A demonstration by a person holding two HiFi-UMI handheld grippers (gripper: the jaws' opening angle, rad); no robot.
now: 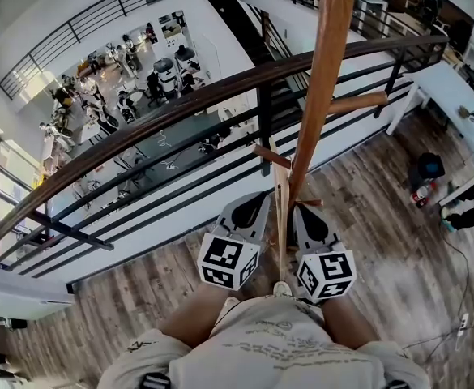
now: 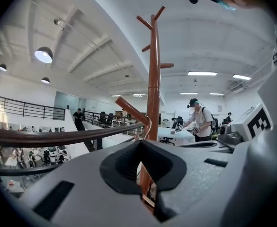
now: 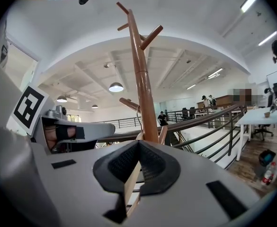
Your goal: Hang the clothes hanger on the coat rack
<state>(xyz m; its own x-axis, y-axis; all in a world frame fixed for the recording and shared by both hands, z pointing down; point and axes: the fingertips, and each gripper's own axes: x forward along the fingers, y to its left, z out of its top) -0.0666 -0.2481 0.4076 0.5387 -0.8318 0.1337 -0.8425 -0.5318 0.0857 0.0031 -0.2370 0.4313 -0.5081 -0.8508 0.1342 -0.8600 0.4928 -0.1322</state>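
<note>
Your left gripper [image 1: 253, 211] and right gripper [image 1: 305, 217] both clamp the hanger [image 1: 282, 217]; tilt it, and its hook [image 2: 149, 126] may miss the coat rack [image 1: 322, 79] peg [image 2: 129, 110].

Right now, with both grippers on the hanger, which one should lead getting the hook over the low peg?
Left, probably. Both grippers clamp the hanger, but the low peg, wire hook just under it, juts from the pole toward the left gripper. The right gripper can steady.

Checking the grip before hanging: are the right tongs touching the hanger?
Touching. The right gripper view shows the right tongs clamped on the hanger, with no gap.
</note>
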